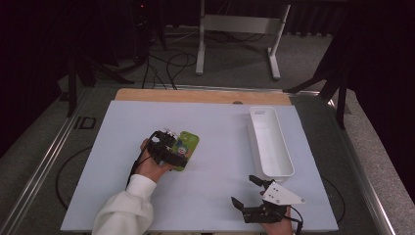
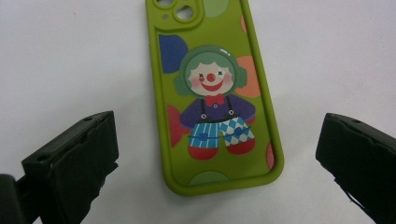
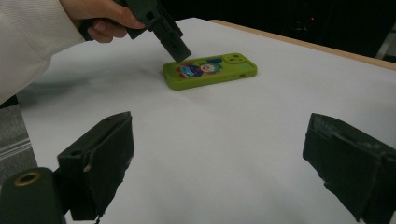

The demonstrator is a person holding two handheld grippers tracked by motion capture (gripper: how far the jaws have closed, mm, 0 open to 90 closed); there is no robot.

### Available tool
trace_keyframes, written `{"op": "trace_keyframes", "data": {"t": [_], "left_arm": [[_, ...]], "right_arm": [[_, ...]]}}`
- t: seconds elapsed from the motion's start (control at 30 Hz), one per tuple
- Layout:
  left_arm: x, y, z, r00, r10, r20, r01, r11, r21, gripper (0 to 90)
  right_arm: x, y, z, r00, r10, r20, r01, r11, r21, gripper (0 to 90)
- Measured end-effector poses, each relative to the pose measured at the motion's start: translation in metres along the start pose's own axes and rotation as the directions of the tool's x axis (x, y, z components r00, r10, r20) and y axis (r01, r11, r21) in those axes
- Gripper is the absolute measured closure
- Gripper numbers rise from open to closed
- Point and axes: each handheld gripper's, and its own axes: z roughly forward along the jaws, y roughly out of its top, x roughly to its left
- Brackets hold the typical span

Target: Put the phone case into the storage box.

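A lime-green phone case point(image 2: 215, 93) printed with a clown lies flat, back up, on the white table top point(image 1: 215, 196). It sits left of centre in the high view point(image 1: 188, 144). My left gripper point(image 1: 176, 149) hovers just above the case's near end, open, with one jaw on either side and neither touching it. In the right gripper view the left gripper point(image 3: 170, 39) hangs over the case point(image 3: 210, 70), held by a hand in a white sleeve point(image 3: 32, 37). My right gripper point(image 1: 243, 189) stands open near the table's front edge, with nothing between its fingers.
A long white tray point(image 1: 288, 169) lies lengthwise at the right of the table, just beyond the right gripper. A wooden strip point(image 1: 195, 94) runs along the table's far edge. Cables and a stand's legs point(image 1: 274, 58) are on the floor beyond.
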Motion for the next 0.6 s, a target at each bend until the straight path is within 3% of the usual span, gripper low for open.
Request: {"op": "trace_keyframes", "data": {"t": [0.6], "left_arm": [[-0.001,0.002,0.012,0.9998,-0.019,-0.007,0.019,0.9991,0.037,0.0]], "right_arm": [[0.000,0.000,0.000,1.0000,-0.002,0.001,0.002,1.000,0.002,9.0]]}}
